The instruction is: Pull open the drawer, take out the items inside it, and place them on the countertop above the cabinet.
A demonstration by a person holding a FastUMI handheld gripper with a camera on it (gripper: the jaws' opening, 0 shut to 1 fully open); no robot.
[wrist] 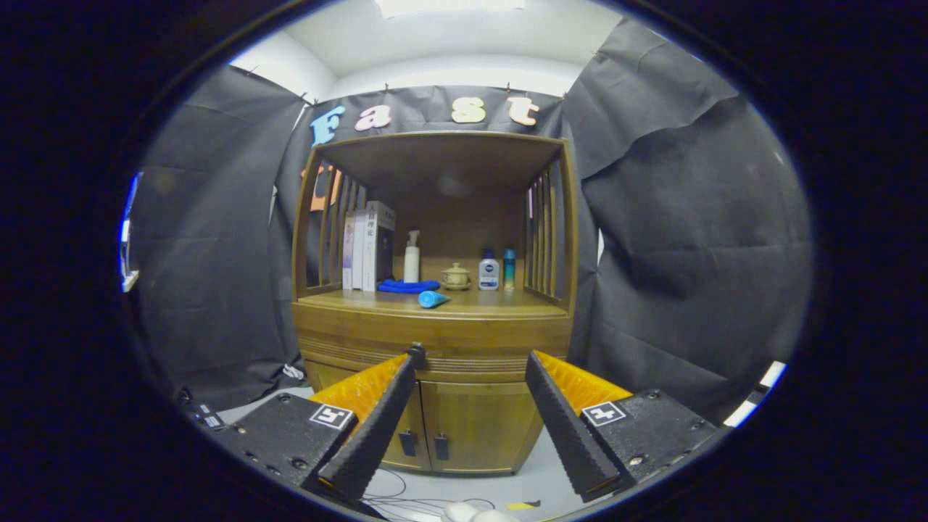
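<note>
While you are facing the cabinet (475, 417) | tool (471, 359) is gaping wide, gripping nothing | drawer (435, 341) is sitting closed | blue cone (433, 299) is lying on tabletop (500, 299).

books (368, 246), pump bottle (412, 255), teapot (456, 275), two small bottles (489, 272)

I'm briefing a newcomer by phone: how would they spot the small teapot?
Beyond the open gripper, find the wooden cabinet. On its countertop, at the back, the teapot sits between a white pump bottle and a blue-capped white bottle; it alone is squat, tan and lidded.

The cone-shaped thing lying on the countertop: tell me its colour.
Light blue, seen in the gripper view: the cone lies beyond the open gripper.
</note>
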